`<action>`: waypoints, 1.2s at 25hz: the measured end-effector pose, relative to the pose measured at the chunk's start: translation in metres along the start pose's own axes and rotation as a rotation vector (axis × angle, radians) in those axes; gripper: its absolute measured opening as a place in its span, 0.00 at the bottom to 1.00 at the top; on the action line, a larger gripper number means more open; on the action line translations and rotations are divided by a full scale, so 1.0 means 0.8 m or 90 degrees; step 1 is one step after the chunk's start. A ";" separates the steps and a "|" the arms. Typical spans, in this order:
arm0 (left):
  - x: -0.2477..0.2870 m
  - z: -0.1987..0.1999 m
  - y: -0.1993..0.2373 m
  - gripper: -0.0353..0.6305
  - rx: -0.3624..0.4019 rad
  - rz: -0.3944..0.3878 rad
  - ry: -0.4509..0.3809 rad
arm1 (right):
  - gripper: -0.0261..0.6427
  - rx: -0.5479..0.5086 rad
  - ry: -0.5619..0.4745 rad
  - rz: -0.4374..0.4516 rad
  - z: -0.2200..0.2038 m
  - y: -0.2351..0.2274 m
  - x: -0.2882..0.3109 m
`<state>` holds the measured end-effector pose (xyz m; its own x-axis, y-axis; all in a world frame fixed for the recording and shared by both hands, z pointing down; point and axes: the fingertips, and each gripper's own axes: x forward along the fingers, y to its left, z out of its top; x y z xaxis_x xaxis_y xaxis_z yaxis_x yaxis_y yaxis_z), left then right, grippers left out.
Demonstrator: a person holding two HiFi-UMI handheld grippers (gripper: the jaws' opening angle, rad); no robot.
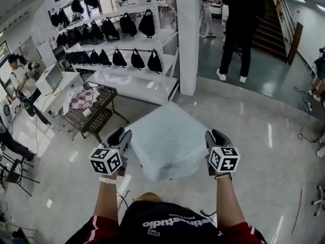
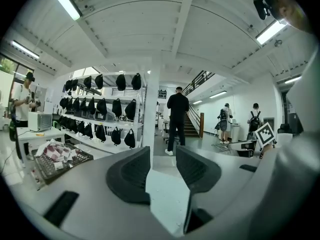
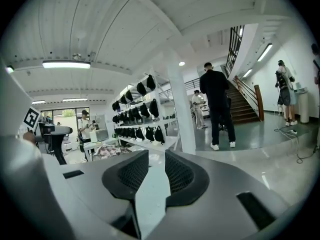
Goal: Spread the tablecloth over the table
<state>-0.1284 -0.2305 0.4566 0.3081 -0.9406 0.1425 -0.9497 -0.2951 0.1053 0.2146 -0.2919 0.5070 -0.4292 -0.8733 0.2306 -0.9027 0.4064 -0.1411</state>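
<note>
Tablecloth (image 1: 167, 139), one pale sheet with small dots, was stretched between two grippers in front of the person and spread away from them above the shiny floor (image 1: 264, 151). What was under it was hidden.

At far left one person in white (image 1: 18, 78) stood by a white desk (image 1: 56, 93). Next to it was one low table (image 1: 99, 118) with one checked cloth (image 1: 81, 99) lying in a heap on it. Behind stood one white rack (image 1: 133, 84) with black bags (image 1: 137, 60) in several rows, too many to count surely.

The left gripper (image 1: 123, 133) held the near left corner of the tablecloth. In the left gripper view its two pads (image 2: 132, 174) stood rather apart, and the sheet filled the gap between them. One marker cube (image 1: 106, 160) sat on it.

One white column (image 1: 187, 39) rose behind the sheet.

The right gripper (image 1: 216, 136) held the near right corner. In the right gripper view its two pads (image 3: 180, 173) were closer together, and the sheet was pinched between them. It also carried one cube (image 1: 224, 158).

At upper right were two more persons, one in white (image 1: 207, 9) and one in black (image 1: 238, 24), near one staircase (image 1: 269, 29).
</note>
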 end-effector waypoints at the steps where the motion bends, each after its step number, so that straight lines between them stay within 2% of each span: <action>1: -0.001 0.005 0.002 0.31 0.001 0.001 -0.005 | 0.22 -0.002 -0.004 0.000 0.004 0.004 0.000; 8: 0.006 0.032 0.019 0.31 0.007 -0.013 -0.038 | 0.22 0.003 -0.028 -0.005 0.036 0.030 0.004; 13: -0.001 0.062 0.033 0.31 -0.008 -0.047 -0.062 | 0.22 -0.001 -0.043 -0.022 0.064 0.056 -0.004; 17: 0.000 0.080 0.043 0.31 0.015 -0.053 -0.072 | 0.22 0.020 -0.066 -0.024 0.086 0.076 -0.009; 21: 0.003 0.085 0.045 0.29 0.028 -0.053 -0.069 | 0.22 0.010 -0.078 -0.025 0.101 0.098 -0.013; 30: 0.000 0.080 0.050 0.23 0.019 -0.063 -0.066 | 0.21 -0.022 -0.081 -0.035 0.110 0.135 -0.021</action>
<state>-0.1703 -0.2527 0.3981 0.3948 -0.9183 0.0302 -0.9164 -0.3913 0.0842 0.1267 -0.2568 0.4033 -0.3741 -0.9204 0.1132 -0.9261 0.3644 -0.0978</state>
